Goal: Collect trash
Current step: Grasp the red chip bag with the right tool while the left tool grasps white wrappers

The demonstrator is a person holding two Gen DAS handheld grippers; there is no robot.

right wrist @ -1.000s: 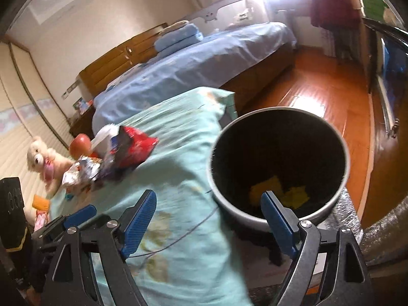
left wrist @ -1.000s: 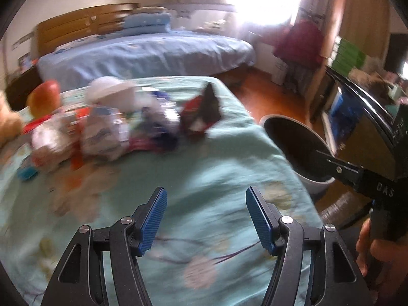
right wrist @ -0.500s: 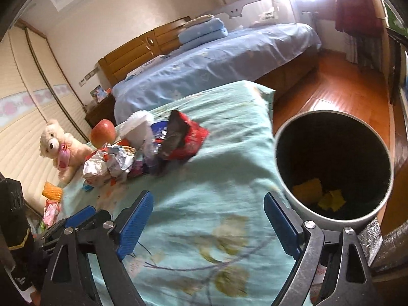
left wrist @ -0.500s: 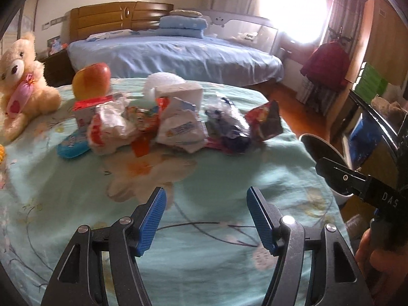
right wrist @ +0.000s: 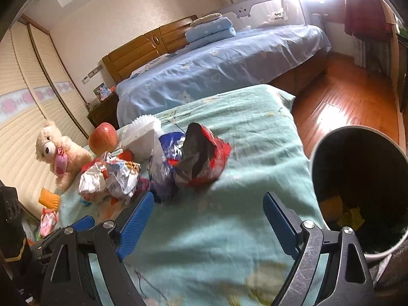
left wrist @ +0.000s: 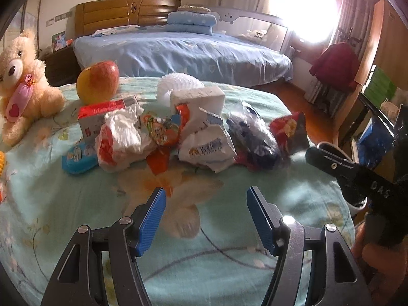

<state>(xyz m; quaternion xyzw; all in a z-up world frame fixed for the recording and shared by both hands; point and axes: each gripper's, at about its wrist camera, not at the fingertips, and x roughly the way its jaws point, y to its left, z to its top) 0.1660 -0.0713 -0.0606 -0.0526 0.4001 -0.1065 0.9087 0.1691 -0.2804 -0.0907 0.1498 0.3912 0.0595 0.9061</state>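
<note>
A heap of crumpled wrappers lies on the teal bedspread (left wrist: 76, 204): a white and red wrapper (left wrist: 119, 137), a white and blue packet (left wrist: 207, 148), a dark blue bag (left wrist: 252, 137) and a red snack bag (left wrist: 289, 130) (right wrist: 201, 158). My left gripper (left wrist: 206, 216) is open and empty, just short of the heap. My right gripper (right wrist: 209, 216) is open and empty, near the red snack bag, with the dark trash bin (right wrist: 362, 178) to its right. Yellow scraps (right wrist: 349, 216) lie in the bin.
An apple (left wrist: 98, 81), a white foam block (left wrist: 196, 97), a red-and-white box (left wrist: 102, 114) and a blue case (left wrist: 79, 158) sit by the heap. A teddy bear (left wrist: 20, 81) sits at the left. A blue bed (left wrist: 183, 53) stands behind; wood floor (right wrist: 344, 94) at right.
Both grippers have swung left, away from the bin and toward the trash heap. The heap is now centred ahead of the left gripper. Both stay open and empty.
</note>
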